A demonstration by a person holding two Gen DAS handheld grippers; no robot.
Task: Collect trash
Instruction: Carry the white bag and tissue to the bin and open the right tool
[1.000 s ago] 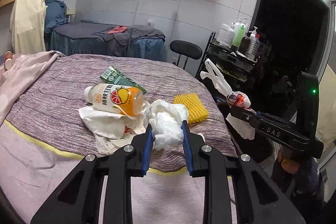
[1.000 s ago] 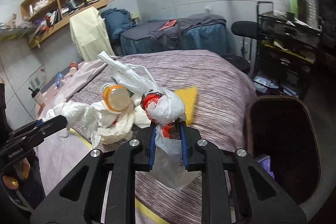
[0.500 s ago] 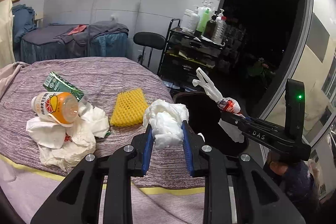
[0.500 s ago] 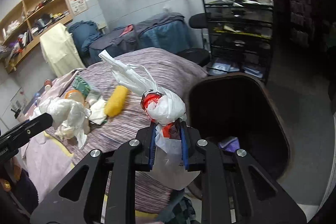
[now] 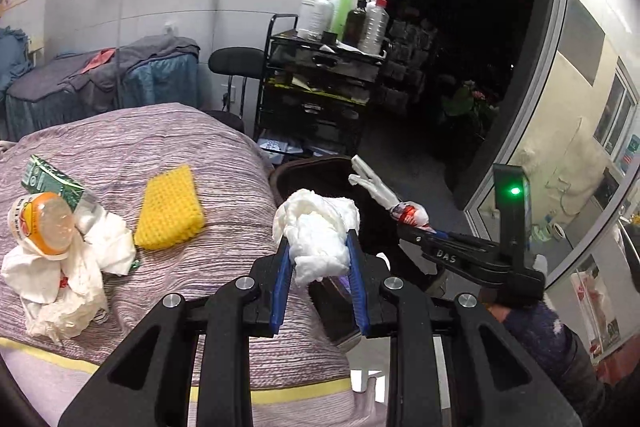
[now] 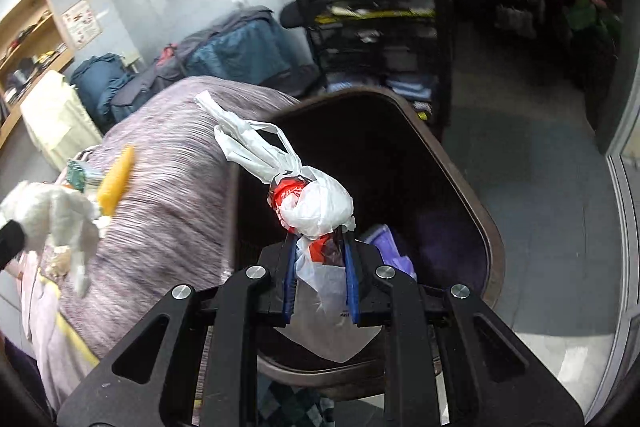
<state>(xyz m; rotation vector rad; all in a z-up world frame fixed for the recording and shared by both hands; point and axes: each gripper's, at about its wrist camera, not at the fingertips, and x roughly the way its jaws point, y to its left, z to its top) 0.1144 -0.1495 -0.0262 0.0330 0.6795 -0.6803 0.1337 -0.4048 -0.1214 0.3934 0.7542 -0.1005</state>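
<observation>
Left hand-held gripper [image 5: 319,247] clamped on tissue wad [image 5: 316,227], right hand-held gripper [image 6: 319,247] on tied plastic bag [image 6: 312,203] above bin [image 6: 472,195]

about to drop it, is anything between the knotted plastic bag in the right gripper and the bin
Nothing visible. The right gripper holds the knotted plastic bag over the open bin, with only some purple trash lying inside.

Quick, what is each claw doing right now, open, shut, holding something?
Left claw: shut on the wad of white tissue.
Right claw: shut on the knotted plastic bag, over the trash bin.
</observation>
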